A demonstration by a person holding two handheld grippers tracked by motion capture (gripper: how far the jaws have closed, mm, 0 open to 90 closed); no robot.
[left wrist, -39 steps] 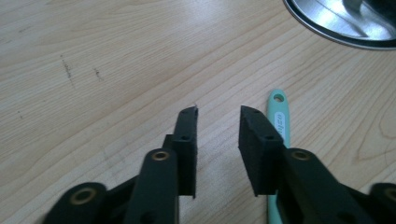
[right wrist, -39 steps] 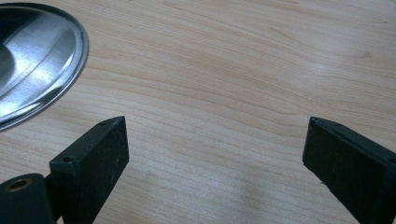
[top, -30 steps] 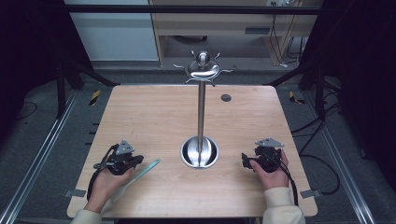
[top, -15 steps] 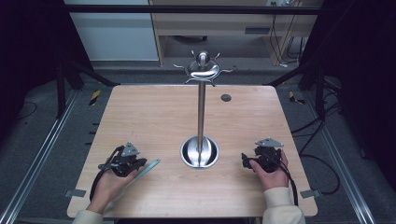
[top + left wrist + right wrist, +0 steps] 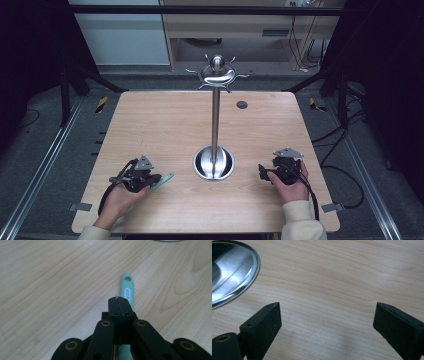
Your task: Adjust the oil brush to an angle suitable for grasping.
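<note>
A teal flat handle (image 5: 127, 288) with a hole at its far end lies on the wooden table (image 5: 165, 125). My left gripper (image 5: 119, 300) is shut, its jaws pressed flat together over the handle, which runs beneath them. Nothing shows between the pads. In the high view the left gripper (image 5: 154, 178) sits at the front left with the teal handle (image 5: 166, 178) poking out to its right. My right gripper (image 5: 262, 172) rests at the front right, pointing left toward the stand. Its jaws stand wide open over bare wood (image 5: 327, 320).
A tall steel stand (image 5: 215, 120) with a round dish base (image 5: 200, 167) rises at the table's middle, crowned by several hooks (image 5: 217, 75). The base's rim (image 5: 232, 272) lies left of the right jaws. A small dark disc (image 5: 242, 104) sits at the back.
My left gripper has slid a little to the right, covering more of the teal handle. The handle's far tip stays about where it was. The right gripper has not moved.
</note>
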